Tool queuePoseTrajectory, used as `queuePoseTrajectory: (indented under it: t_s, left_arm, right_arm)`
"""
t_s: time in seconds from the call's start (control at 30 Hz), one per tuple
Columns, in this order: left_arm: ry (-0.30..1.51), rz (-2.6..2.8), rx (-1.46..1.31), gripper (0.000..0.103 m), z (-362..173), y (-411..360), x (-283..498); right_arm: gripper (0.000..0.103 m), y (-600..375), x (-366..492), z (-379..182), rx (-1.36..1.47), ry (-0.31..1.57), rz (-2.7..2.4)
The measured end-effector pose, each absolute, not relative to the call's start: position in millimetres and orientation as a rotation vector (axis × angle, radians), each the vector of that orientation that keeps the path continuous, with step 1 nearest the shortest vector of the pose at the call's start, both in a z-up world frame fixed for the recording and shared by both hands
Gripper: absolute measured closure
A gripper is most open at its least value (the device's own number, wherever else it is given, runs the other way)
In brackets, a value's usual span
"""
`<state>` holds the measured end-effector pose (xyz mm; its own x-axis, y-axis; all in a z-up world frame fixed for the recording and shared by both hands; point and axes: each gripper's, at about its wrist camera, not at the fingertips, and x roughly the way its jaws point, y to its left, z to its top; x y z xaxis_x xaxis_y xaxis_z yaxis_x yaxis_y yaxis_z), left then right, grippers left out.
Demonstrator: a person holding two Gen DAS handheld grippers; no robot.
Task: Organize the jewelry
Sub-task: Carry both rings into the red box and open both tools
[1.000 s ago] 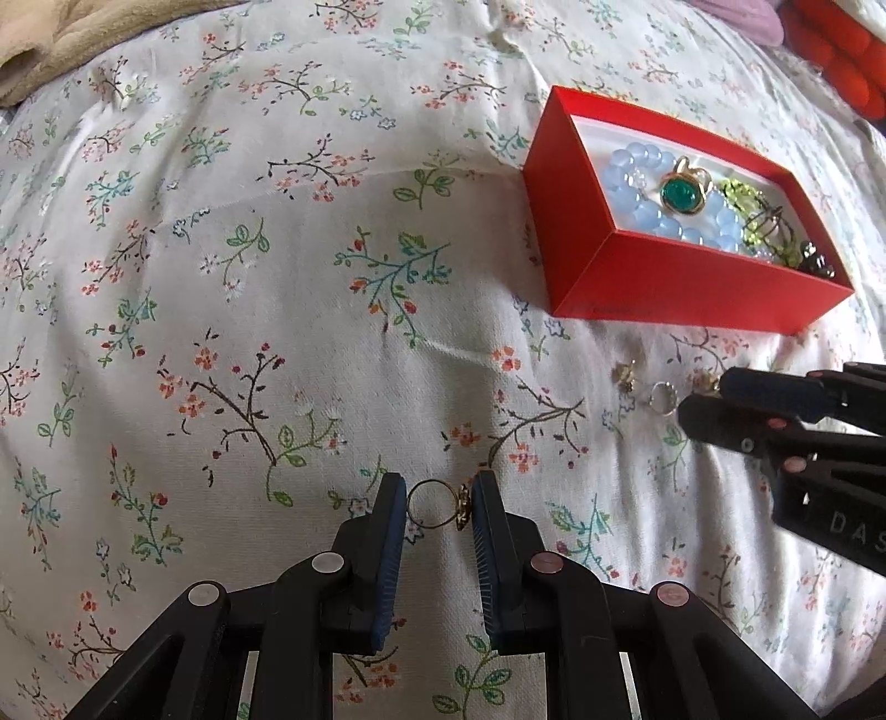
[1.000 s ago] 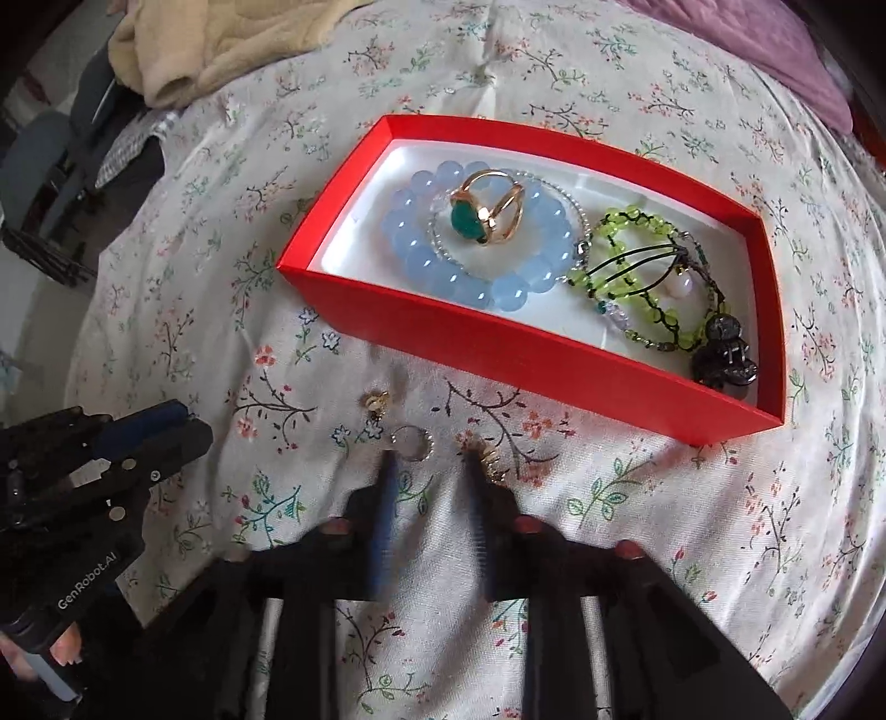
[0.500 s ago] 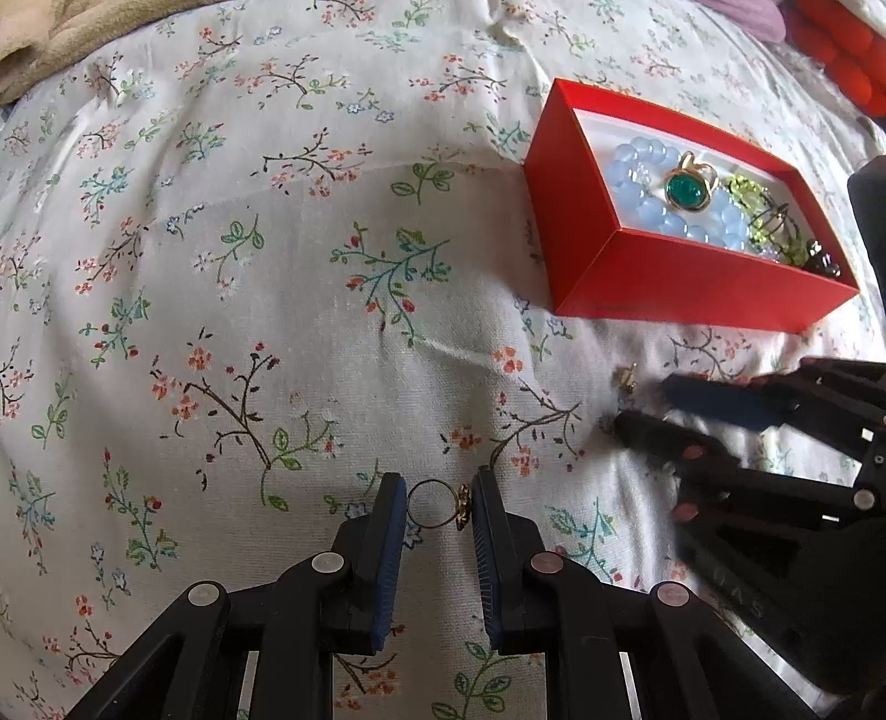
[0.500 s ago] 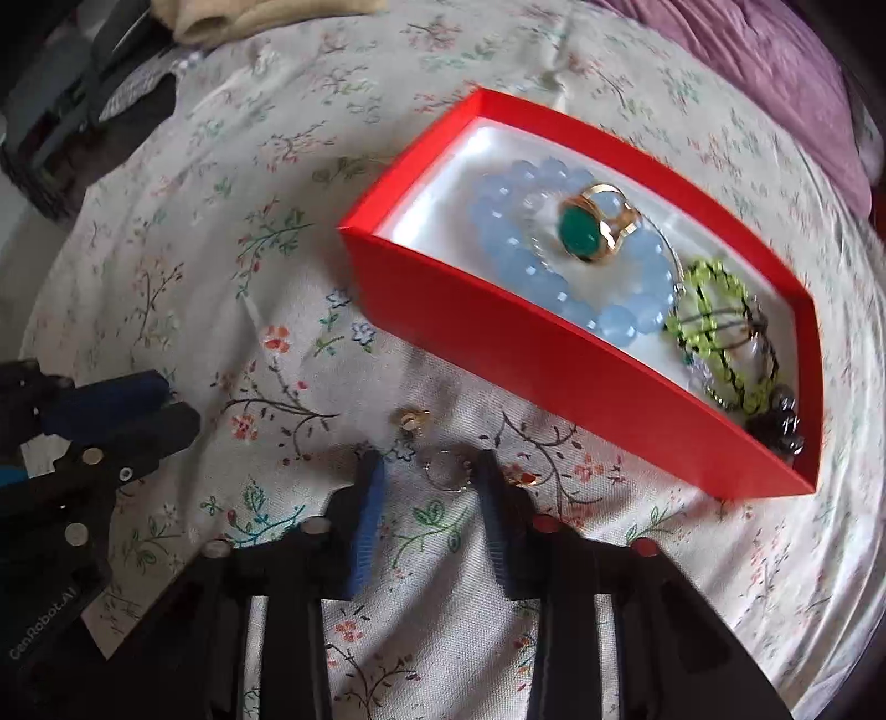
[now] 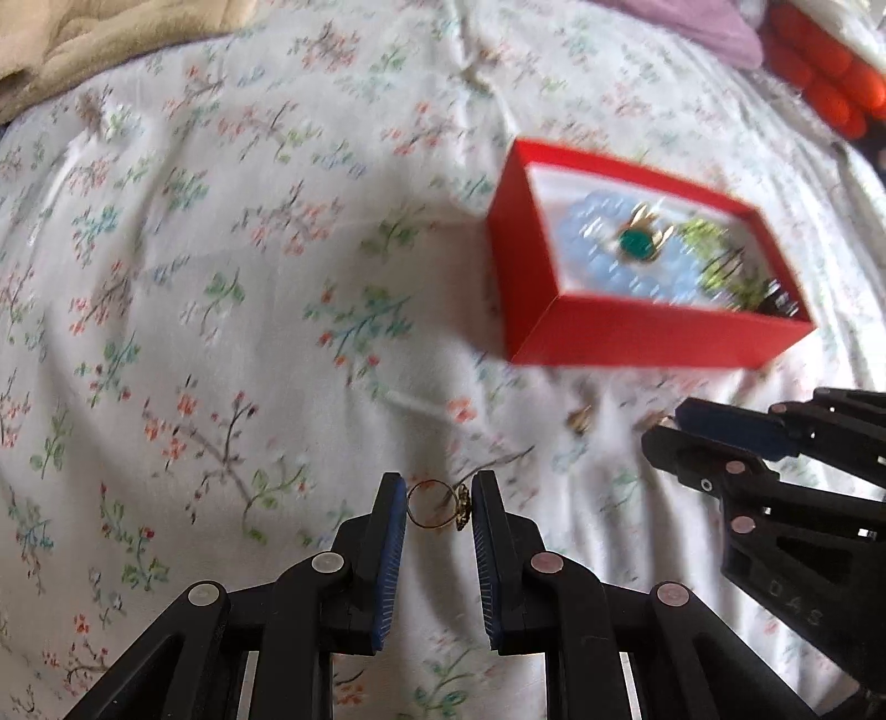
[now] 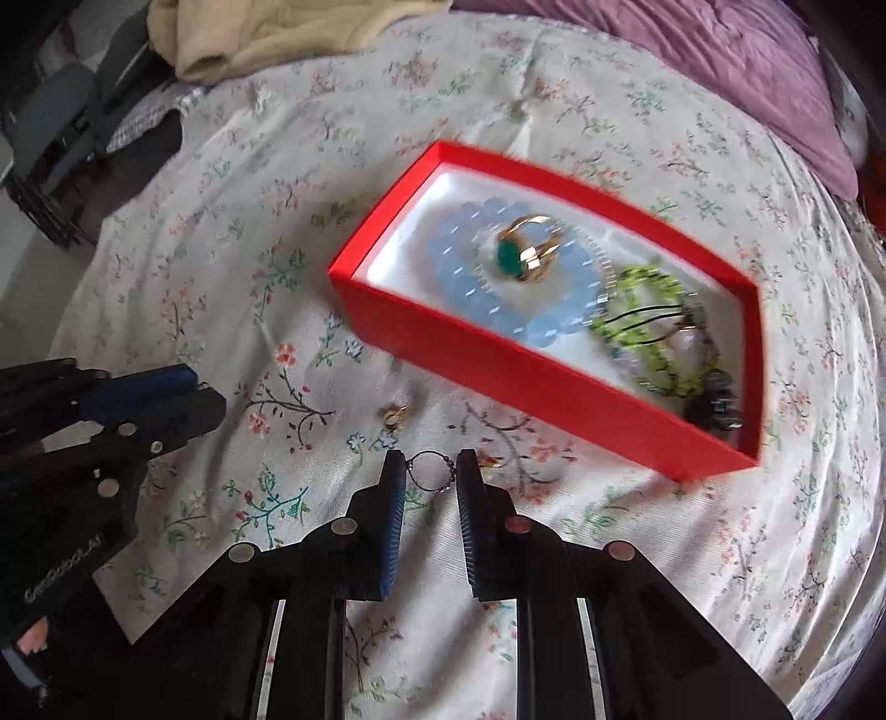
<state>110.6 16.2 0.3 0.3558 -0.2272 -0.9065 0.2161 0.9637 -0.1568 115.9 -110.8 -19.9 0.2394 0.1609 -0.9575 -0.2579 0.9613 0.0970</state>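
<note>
Right now the left gripper (image 5: 437, 512) is pinching a thin gold ring (image 5: 431, 505) between its blue pads at the bottom centre of the left wrist view, the ring's ornamented part pressing against the right-hand pad, and the floral bedsheet (image 5: 221, 310) is showing through the loop. Likewise the right gripper (image 6: 431, 472) is clamping a dark beaded ring (image 6: 432, 471) between its fingertips in the lower middle of its own view. Just above and to the left of that ring a small gold earring (image 6: 394, 414) is lying loose on the sheet, and another small gold piece (image 6: 492, 461) is peeking out beside the right-hand finger. Further up and to the right, the red box (image 6: 498, 365) is sitting on the sheet with its near wall facing the grippers; inside it a green-stone gold ring (image 6: 526, 253) is resting on a pale blue bead bracelet (image 6: 470, 288), with a lime green bead bracelet (image 6: 642, 327) and dark beads (image 6: 714, 404) lying toward the right end. At the top of that view a beige blanket (image 6: 266, 33) and a purple cover (image 6: 720, 61) are bunching at the far edge
</note>
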Motion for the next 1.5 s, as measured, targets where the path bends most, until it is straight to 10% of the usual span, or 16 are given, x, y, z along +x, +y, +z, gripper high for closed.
queuePoseTrajectory:
  t_s: [1.13,1.5]
  left_arm:
    - [1.089,-0.393,-0.062,0.084,14,-64,166]
    - [1.057,-0.364,-0.020,0.054,27,-52,153]
  right_arm:
    - [0.082,-200,158,5,0.197,1.230,0.105]
    - [0.071,-208,151,16,0.209,1.203,0.114]
